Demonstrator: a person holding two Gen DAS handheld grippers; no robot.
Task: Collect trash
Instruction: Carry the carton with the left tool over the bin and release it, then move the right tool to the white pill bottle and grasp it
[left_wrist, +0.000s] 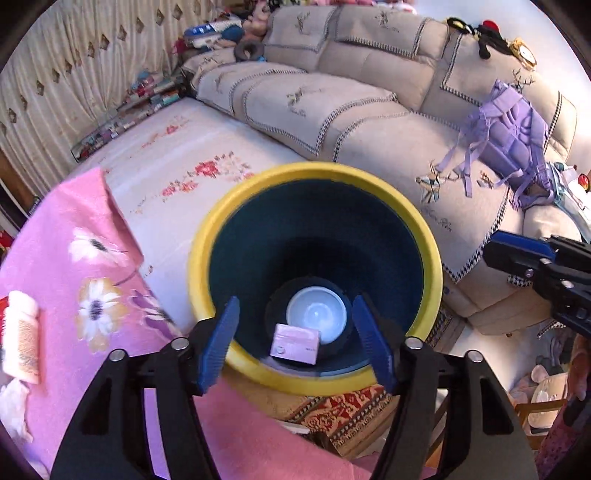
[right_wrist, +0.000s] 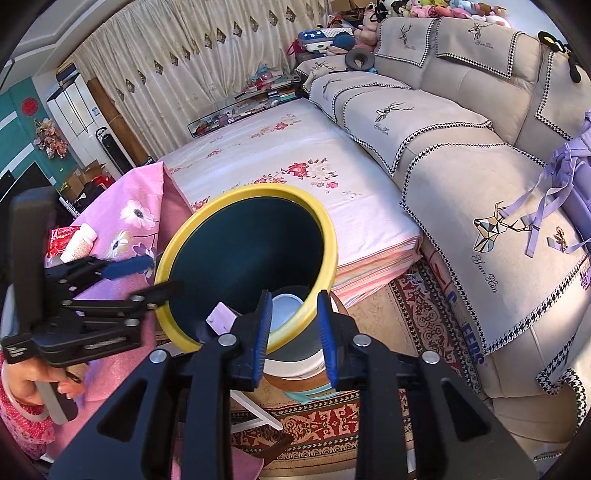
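A round bin with a yellow rim (left_wrist: 317, 171) (right_wrist: 243, 192) and a dark blue inside stands beside the bed. At its bottom lie a small pink box (left_wrist: 295, 344) (right_wrist: 221, 317) and a white round lid or cup (left_wrist: 317, 314) (right_wrist: 286, 310). My left gripper (left_wrist: 295, 301) (right_wrist: 166, 273) hangs open over the bin's mouth, with nothing between its blue fingers. My right gripper (right_wrist: 293, 295) (left_wrist: 495, 254) hovers at the bin's other side. Its fingers stand a narrow gap apart, the rim shows through that gap, and the left wrist view shows it apart from the bin.
On the pink flowered cloth (left_wrist: 92, 258) lie a white bottle (left_wrist: 22, 332) (right_wrist: 79, 242), a crumpled tissue (left_wrist: 13, 410) and a red packet (right_wrist: 61, 236). A beige sofa (right_wrist: 461, 166) with a purple backpack (left_wrist: 513, 140) stands behind. A patterned rug (right_wrist: 424, 317) covers the floor. A hand (right_wrist: 29, 384) grips the left tool.
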